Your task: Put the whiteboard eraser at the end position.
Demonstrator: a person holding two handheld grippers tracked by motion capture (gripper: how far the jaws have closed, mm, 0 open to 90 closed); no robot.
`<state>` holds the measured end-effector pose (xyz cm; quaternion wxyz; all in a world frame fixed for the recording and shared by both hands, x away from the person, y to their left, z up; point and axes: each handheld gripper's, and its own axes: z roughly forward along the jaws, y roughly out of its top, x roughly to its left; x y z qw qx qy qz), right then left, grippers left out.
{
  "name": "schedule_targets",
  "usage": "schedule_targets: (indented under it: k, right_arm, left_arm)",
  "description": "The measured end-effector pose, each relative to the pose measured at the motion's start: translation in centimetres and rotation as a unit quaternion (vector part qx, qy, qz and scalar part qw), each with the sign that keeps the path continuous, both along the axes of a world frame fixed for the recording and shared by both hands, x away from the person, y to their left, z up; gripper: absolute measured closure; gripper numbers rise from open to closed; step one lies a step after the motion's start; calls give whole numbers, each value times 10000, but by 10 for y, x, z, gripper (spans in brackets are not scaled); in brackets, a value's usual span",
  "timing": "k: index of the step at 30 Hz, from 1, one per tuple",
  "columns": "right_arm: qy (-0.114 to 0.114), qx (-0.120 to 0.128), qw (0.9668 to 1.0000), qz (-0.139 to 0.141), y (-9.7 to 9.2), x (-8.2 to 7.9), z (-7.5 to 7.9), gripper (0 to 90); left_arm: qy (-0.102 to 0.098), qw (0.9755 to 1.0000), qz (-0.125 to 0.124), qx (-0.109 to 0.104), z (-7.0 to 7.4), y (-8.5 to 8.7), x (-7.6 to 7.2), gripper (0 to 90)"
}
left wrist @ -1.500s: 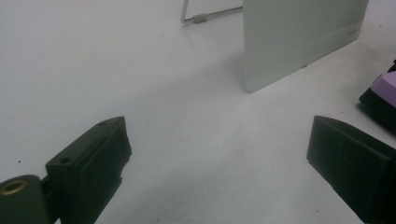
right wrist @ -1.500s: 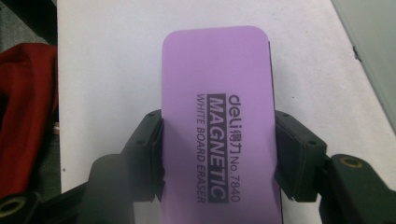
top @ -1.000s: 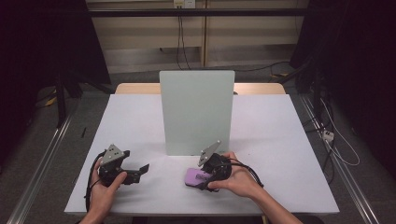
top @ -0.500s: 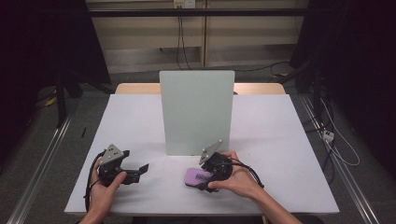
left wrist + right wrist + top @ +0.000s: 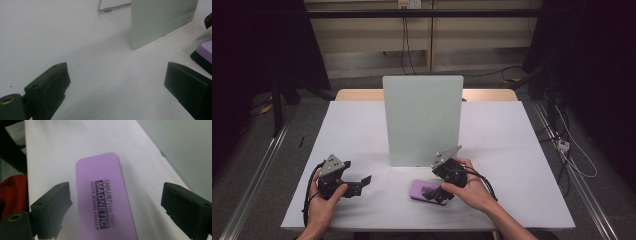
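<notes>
Two black jaws of our right gripper (image 5: pixel 116 207) stand wide apart, having just been opening; the flat purple whiteboard eraser with black lettering (image 5: pixel 105 202) lies between them on the table, and neither pad presses on it. We judge this a release: the eraser now rests on its own, near the front edge of the white table (image 5: pixel 362 130), just ahead of our right hand (image 5: pixel 472 187) in the high view. From above, the eraser (image 5: pixel 428 191) sits a little in front of the pale upright whiteboard panel (image 5: pixel 422 120), apart from its base.

Our left gripper (image 5: pixel 343 181) rests at the table's left front, jaws open with nothing between them; its view looks across bare white surface toward the panel's lower corner (image 5: pixel 160 22) and a purple edge of the eraser (image 5: pixel 205 51).

Plenty of open table lies to the left, to the right and between the two grippers. Behind the eraser the panel blocks the way forward. The table's front edge is near both hands, so any slide toward us risks pushing the eraser off.
</notes>
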<state>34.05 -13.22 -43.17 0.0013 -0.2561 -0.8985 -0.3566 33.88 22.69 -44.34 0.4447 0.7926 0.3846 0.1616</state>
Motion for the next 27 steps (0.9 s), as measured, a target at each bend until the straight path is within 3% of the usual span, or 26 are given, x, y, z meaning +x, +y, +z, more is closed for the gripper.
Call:
schedule_targets:
  k: [5,10,18,27]
  right_arm:
    - [-136,90,9986,-502,-13,1,2,85]
    - [-368,185,9944,-971,-24,0,4,85]
    - [-580,166,9883,-1400,-42,-3,5,86]
    - [-602,252,9817,-1791,-65,-7,0,91]
  left_arm:
    - [-4,10000,2,-14,0,0,0,57]
    - [-6,10000,27,-33,0,0,-1,57]
    - [-113,9999,50,-41,3,1,-3,57]
    - [-85,10000,30,-39,2,1,-3,57]
